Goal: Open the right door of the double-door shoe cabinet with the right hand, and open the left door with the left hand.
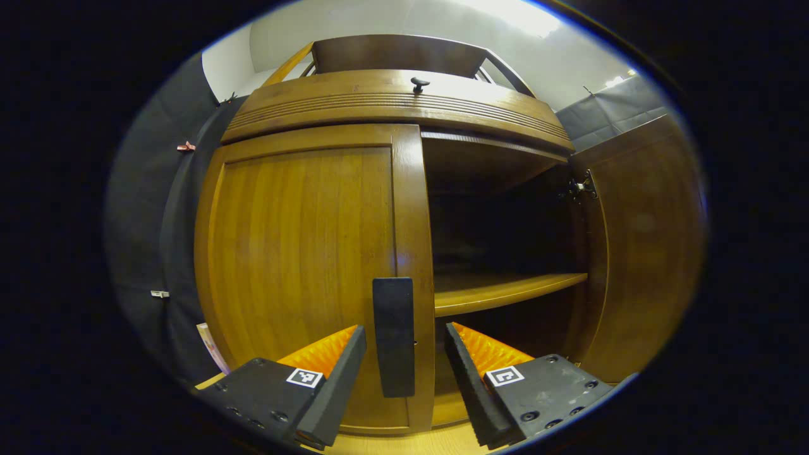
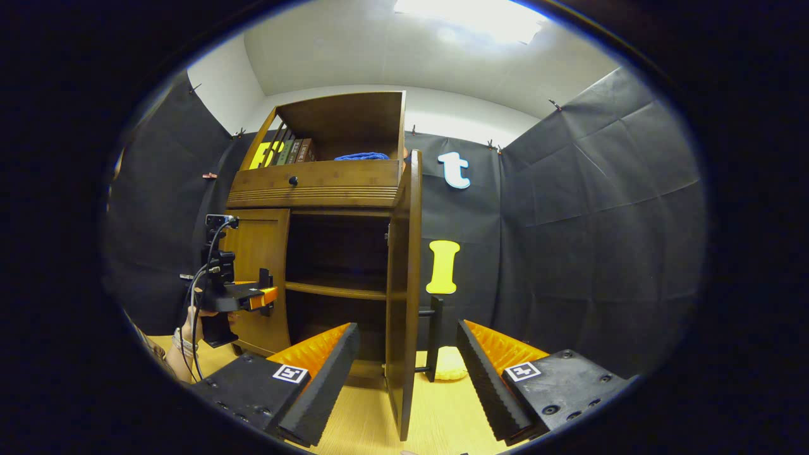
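With the right door already swung wide and the left door closed, the left gripper (fingers spread, holding nothing) straddles the left door's handle and could slip off if it closes off-centre, while the right gripper hangs open around the right door's edge.

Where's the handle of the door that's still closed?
In the left gripper view, the dark handle sits on the closed left door's right edge, between the open left gripper's fingers, beside the open compartment.

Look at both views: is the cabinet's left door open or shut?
Shut. The left door lies flush against the cabinet front, its handle between the open left tongs, untouched. The right door already stands swung out.
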Available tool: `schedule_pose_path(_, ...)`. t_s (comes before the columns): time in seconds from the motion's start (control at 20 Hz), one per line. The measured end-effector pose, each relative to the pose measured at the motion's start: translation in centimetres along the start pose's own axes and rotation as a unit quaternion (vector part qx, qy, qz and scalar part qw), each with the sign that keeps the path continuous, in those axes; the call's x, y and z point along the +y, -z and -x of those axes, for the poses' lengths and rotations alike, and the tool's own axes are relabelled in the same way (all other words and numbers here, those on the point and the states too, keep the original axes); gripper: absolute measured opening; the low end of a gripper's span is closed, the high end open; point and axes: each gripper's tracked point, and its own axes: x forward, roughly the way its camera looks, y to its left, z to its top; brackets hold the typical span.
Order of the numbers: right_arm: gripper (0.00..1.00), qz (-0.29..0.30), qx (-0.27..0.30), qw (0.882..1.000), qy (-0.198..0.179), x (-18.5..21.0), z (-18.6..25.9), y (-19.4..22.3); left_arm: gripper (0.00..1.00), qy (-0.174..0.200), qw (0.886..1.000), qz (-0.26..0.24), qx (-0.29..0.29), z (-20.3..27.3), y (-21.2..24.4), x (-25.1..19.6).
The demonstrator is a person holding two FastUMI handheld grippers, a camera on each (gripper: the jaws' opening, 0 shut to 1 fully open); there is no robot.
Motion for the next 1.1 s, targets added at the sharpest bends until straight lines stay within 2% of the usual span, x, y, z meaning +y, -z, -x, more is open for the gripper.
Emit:
schedule_pose_path(0.05,0.97,0.002,-0.002,1.0,0.002,-0.1,-0.2,-0.1,0.78,0.0,1.0,-0.001,0.001,-0.5,0.2,-0.1)
schedule_pose_path(0.1,0.97,0.005,-0.003,1.0,0.006,-0.4,-0.4,0.0,0.73,-0.017,1.0,-0.008,-0.002,-0.7,0.2,0.5)
schedule_pose_path(0.15,0.97,0.009,-0.003,1.0,0.013,-0.9,-0.6,0.1,0.64,-0.039,0.999,-0.015,-0.006,-1.1,0.3,1.4)
schedule_pose_path(0.3,0.97,0.011,0.011,0.999,0.03,-1.8,-1.1,0.9,0.38,-0.035,0.999,0.001,-0.01,-1.2,0.4,1.4)
schedule_pose_path(0.5,0.97,0.004,0.019,0.999,0.033,-1.7,-0.9,1.1,0.34,-0.022,1.0,0.015,-0.007,-0.6,0.3,1.4)
schedule_pose_path(0.7,0.97,0.018,0.012,0.998,0.055,-2.2,0.0,0.7,0.31,0.005,1.0,0.027,0.002,0.8,0.2,1.3)
schedule_pose_path(0.8,0.99,0.013,0.009,0.999,0.051,-1.6,0.5,0.3,0.31,0.021,0.999,0.035,0.004,2.2,0.0,1.2)
schedule_pose_path(0.9,0.95,0.011,0.004,0.999,0.047,-1.0,1.0,-0.2,0.31,0.034,0.999,0.042,0.006,3.9,-0.3,1.3)
schedule_pose_path(1.1,0.97,0.015,-0.003,0.999,0.029,1.1,1.4,-0.6,0.31,0.058,0.997,0.051,0.012,6.8,-0.5,2.2)
